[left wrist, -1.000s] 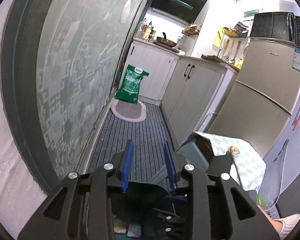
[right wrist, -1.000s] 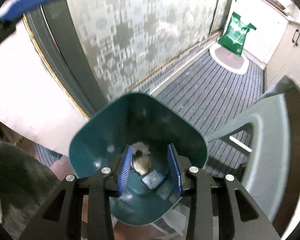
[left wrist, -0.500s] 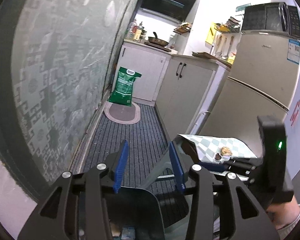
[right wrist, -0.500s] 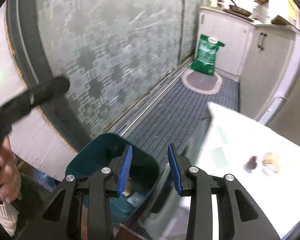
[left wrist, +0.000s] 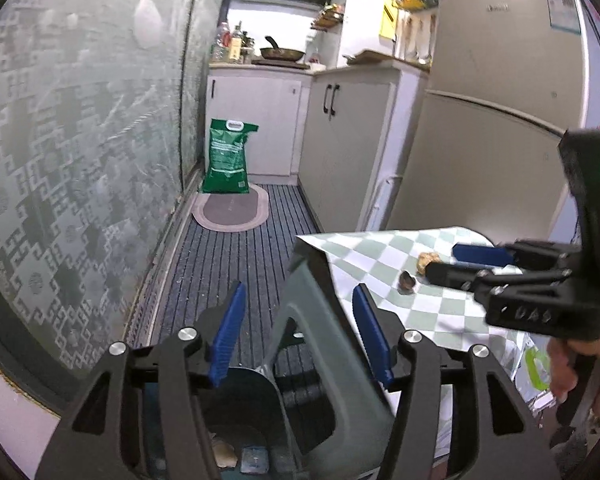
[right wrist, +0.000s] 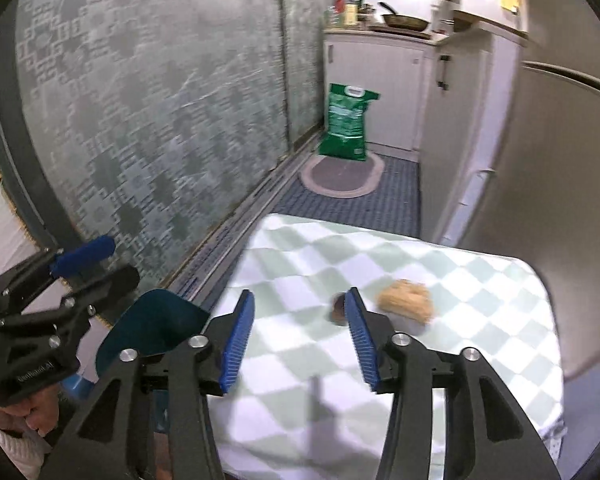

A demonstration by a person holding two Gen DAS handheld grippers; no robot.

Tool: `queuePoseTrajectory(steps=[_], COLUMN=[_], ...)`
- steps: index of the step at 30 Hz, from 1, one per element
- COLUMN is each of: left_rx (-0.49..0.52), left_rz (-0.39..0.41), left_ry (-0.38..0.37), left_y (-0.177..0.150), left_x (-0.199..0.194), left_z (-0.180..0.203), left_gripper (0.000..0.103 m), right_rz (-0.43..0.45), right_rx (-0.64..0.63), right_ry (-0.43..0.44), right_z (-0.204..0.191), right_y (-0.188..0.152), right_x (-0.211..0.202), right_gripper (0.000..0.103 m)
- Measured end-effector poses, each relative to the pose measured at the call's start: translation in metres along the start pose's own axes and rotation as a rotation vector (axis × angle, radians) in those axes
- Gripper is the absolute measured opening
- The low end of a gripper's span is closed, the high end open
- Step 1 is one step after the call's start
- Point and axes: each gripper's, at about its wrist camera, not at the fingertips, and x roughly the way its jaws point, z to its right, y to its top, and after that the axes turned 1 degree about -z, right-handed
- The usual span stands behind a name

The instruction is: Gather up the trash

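Left wrist view: the left gripper (left wrist: 298, 334) hangs with its jaws released and empty, over the near corner of the desk (left wrist: 364, 258) and above the teal bin (left wrist: 256, 408), which stands on the floor beside the desk and already holds some scraps (left wrist: 238, 454). Two pieces of trash lie on the checked cloth: a dark scrap (left wrist: 407, 281) and, just beside it, a tan wad (left wrist: 427, 261). The right gripper (left wrist: 512, 276) reaches in from the right, close to both. Right wrist view: the right gripper (right wrist: 300, 338) is above the cloth with its jaws released and empty; the dark scrap (right wrist: 337, 309) sits partly hidden behind the right blue finger, and the tan wad (right wrist: 407, 301) lies outside the jaws, further right. The bin (right wrist: 152, 326) shows at lower left, beside the left gripper (right wrist: 80, 268). Risks, as judged: the dark scrap lies off the centre line, so closing now may clip or flick it away; the tan wad may be nudged by the finger's outer side; pads pressed low may pinch and drag the loose cloth, shifting both pieces; motion blur hides exact contact.
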Motion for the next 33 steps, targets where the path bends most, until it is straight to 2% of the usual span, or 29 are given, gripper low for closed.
queuePoseTrajectory(steps=[10,14,19,23,27,33], left_rx=[0.055,0.073,0.102,0.099,0.078,0.110], left_rz=[-0.083,-0.136,-0.174,-0.220,-0.288,-0.335], left_ry=[-0.018,-0.073,-0.076,-0.081,-0.066,-0.054], left_y=[-0.001,-0.003,0.001,0.005,0.004,0.008], left_x=[0.036,0.053,0.068,0.085,0.105,0.118], left_z=[0.052,0.070,0.089,0.096,0.100,0.111], left_gripper=[0.066,0.068,0.068,0.066,0.060,0.058], right_rz=[0.011,0.007,-0.002,-0.014,-0.011,-0.006], right_rx=[0.092,0.118,0.146,0.163,0.178,0.211], right_ry=[-0.056,-0.070,-0.048,-0.022,-0.007,0.002], right_z=[0.063,0.078,0.091,0.097,0.106,0.118], right_y=[-0.019,-0.024,-0.030,-0.034,-0.036,-0.038], right_x=[-0.022,-0.024,-0.026,-0.026,-0.030,-0.034], right_gripper=[0.058,0.058,0.058,0.058,0.058,0.058])
